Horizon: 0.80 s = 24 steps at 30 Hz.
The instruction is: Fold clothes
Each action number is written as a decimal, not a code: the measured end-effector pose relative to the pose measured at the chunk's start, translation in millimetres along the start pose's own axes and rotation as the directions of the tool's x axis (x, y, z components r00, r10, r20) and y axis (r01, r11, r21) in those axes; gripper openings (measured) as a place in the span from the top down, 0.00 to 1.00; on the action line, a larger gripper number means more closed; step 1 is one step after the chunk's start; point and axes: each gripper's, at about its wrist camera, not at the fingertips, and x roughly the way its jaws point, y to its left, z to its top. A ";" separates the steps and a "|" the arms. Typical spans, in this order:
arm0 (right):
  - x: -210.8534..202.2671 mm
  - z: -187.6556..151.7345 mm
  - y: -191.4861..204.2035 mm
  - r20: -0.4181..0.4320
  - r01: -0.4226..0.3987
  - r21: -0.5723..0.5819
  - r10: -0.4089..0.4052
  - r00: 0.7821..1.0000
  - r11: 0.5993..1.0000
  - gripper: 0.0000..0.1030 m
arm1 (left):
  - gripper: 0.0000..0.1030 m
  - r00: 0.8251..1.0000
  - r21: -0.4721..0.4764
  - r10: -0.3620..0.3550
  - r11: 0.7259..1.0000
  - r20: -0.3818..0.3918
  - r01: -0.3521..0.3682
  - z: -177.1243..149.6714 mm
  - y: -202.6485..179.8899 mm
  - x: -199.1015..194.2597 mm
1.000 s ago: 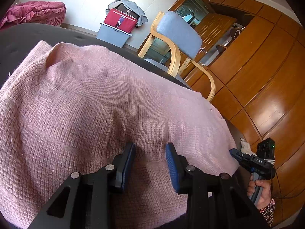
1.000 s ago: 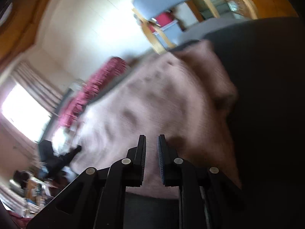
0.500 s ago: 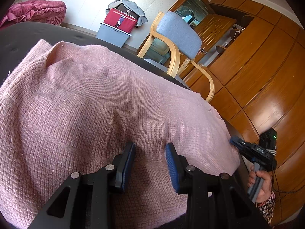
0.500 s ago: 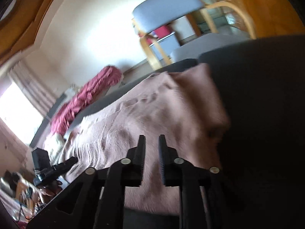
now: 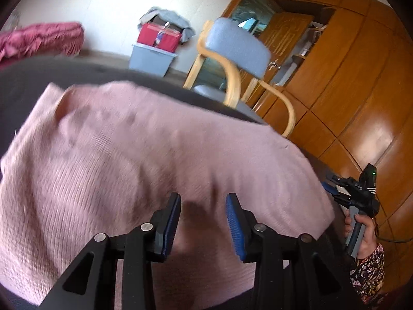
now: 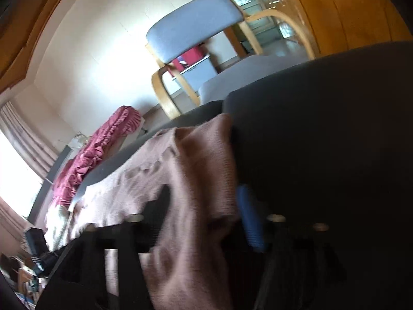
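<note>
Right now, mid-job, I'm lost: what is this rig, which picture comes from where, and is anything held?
No robot: a person holds a two-finger gripper in each hand, each with a camera looking along its fingers. The left view shows the left gripper, open, over a pink knitted garment on a dark surface; the person's hand holds the other tool at right. The blurred right view shows the right gripper open, garment edge between its fingers, not yet pinched.

Black left gripper (image 5: 203, 222) with blue ribbed pads (image 5: 233, 222), silver screws; sleeve (image 5: 369, 276) seemingly dark floral.
</note>
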 end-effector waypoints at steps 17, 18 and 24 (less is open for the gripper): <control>48.7 20.1 6.7 -0.102 -0.167 0.043 0.171 0.980 0.985 0.31 | 0.64 0.999 0.125 -0.033 0.991 -0.025 0.036 18.4 -53.1 33.1; 50.7 20.0 8.0 -0.105 -0.171 0.037 0.174 0.979 0.985 0.31 | 0.65 0.999 0.124 -0.039 0.991 -0.033 0.042 17.4 -54.6 35.8; 59.6 20.8 17.1 -0.119 -0.170 0.008 0.169 0.978 0.985 0.31 | 0.90 0.997 0.065 -0.006 0.998 -0.077 0.011 14.3 -46.0 50.6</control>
